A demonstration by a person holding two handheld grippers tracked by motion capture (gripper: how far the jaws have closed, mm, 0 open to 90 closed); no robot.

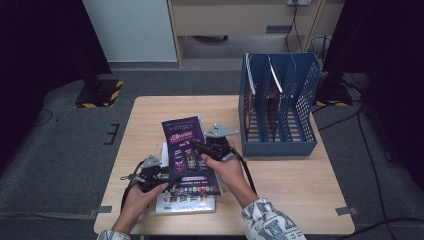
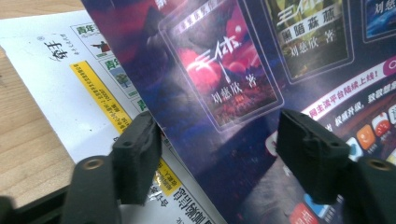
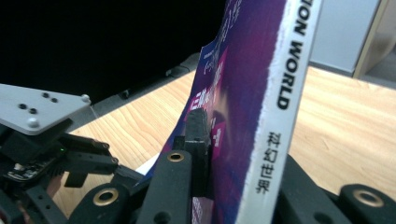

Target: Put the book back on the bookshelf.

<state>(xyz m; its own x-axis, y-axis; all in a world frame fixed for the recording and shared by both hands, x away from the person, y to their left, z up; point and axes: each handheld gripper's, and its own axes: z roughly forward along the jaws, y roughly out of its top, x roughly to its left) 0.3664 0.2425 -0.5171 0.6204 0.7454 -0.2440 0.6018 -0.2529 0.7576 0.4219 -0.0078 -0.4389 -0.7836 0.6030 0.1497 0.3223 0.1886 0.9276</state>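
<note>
Purple magazine [image 1: 187, 150] is being held at its right edge by the right tool [image 1: 196, 145], partly lifted off the tabletop [image 1: 290, 180], with its lower part overlapping a white booklet [image 1: 184, 203] lying flat beneath it. In the right gripper view the magazine's spine [image 3: 275, 112] is standing upright between the two black jaws, which are pressing on it from both sides: the right tool is clamped on the magazine. The left tool [image 1: 167, 184] is sitting at the magazine's lower left edge. In the left gripper view its jaws are standing apart, one over the white booklet [image 2: 60, 88], the other over the purple cover [image 2: 224, 70], the magazine's edge running between them without being pinched; this tool is open. Both hands are coming in from the near side, the right sleeve [image 1: 267, 220] being patterned. A blue file rack [image 1: 280, 105] is standing at the far right of the tabletop, well apart from the magazine, with thin items in its left slots.
</note>
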